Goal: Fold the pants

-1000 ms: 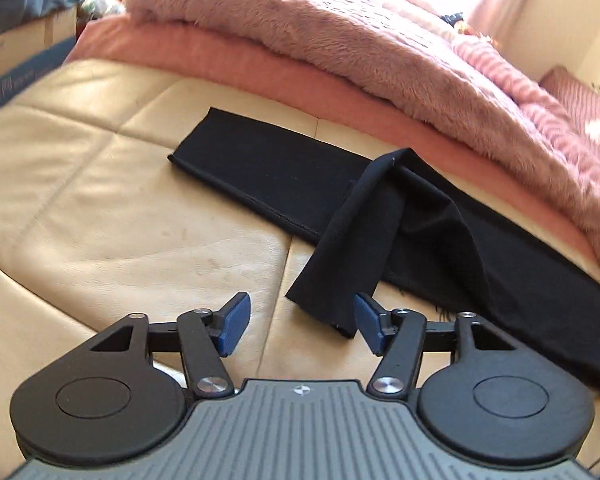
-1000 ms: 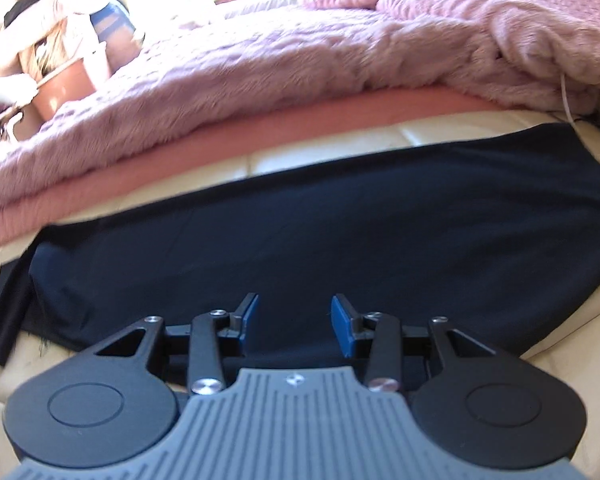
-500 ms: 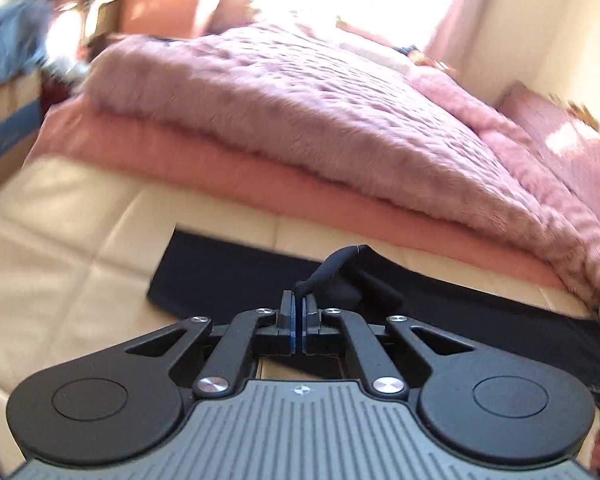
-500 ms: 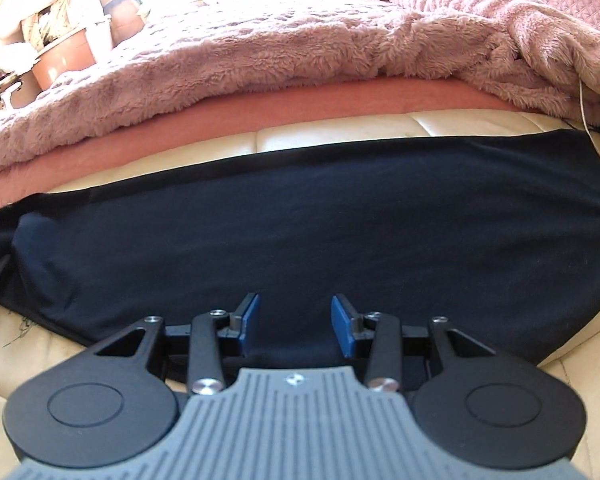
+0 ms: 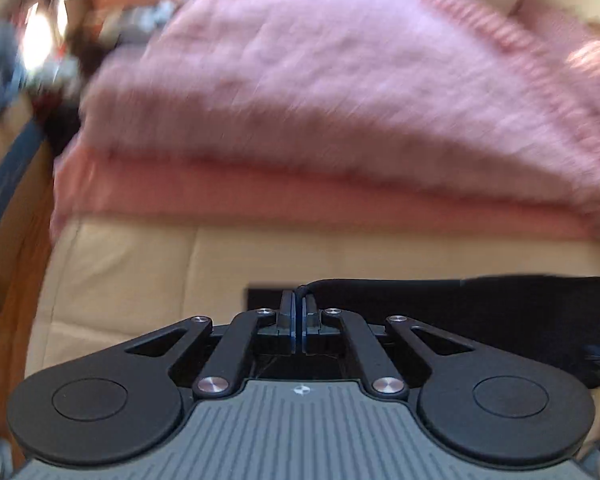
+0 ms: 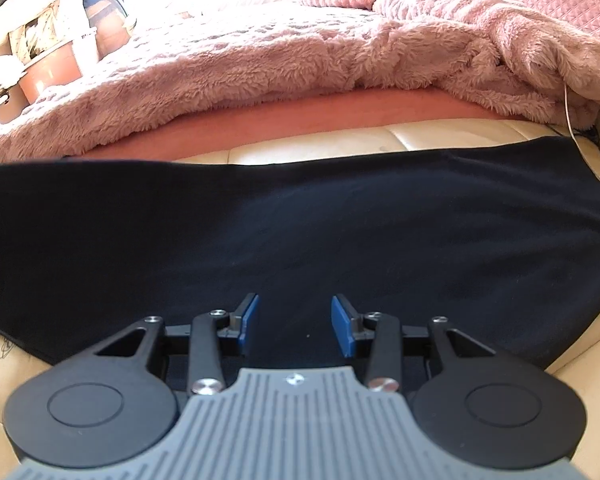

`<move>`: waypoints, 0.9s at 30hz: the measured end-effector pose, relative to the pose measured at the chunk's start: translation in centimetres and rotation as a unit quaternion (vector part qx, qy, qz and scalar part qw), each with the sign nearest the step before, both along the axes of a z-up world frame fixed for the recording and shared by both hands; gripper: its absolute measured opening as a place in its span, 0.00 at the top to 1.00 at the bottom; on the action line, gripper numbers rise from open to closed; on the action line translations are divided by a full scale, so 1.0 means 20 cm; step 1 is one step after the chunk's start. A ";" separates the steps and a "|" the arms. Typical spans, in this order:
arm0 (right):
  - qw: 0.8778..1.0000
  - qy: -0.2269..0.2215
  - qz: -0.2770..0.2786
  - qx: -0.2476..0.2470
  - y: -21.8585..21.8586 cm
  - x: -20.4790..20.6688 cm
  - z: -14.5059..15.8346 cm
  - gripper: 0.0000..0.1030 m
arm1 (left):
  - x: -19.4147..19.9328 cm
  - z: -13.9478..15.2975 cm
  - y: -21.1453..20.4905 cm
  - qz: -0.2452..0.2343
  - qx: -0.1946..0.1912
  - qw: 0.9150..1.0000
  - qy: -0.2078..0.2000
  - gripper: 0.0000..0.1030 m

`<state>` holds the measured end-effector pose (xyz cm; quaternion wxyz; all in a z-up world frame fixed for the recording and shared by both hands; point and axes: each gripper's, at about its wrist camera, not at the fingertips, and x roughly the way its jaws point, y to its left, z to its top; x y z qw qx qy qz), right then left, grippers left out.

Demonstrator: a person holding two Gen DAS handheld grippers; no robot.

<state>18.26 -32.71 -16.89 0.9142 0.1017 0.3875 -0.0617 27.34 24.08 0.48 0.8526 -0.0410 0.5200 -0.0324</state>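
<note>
The black pants [image 6: 300,232] lie spread flat across a cream leather surface [image 6: 440,136] in the right wrist view. My right gripper [image 6: 295,322] is open and empty, its blue pads low over the near part of the cloth. In the left wrist view my left gripper [image 5: 299,312] is shut on a fold of the black pants [image 5: 500,308], which stretch away to the right. This view is blurred by motion.
A fluffy pink blanket [image 6: 300,52] over a salmon sheet [image 6: 300,112] lies just behind the pants. Pots and clutter [image 6: 56,52] stand at the far left. A thin white cord [image 6: 572,120] hangs at the right. Bare cream leather [image 5: 140,260] lies left of the pants.
My left gripper closed on the loose pant leg end and is carrying it, the view swinging. The folded-over leg has been pulled out; the pants now lie flatter under the right gripper.
</note>
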 end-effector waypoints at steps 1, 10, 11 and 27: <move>1.000 -0.001 -0.003 0.000 0.00 0.00 0.00 0.64 | 0.05 -0.11 0.03 0.000 0.001 1.000 0.019 0.98; 1.000 -0.002 0.006 -0.017 0.01 0.00 0.03 0.64 | 0.32 -0.65 0.08 0.018 0.035 0.997 0.060 0.98; 1.000 -0.001 0.007 -0.019 0.00 0.00 0.02 0.64 | 0.33 -0.68 0.08 0.021 0.035 0.997 0.061 0.97; 0.996 0.022 0.057 -0.059 0.10 -0.14 0.10 0.58 | -0.17 -0.61 0.22 0.190 -0.111 0.976 0.004 0.56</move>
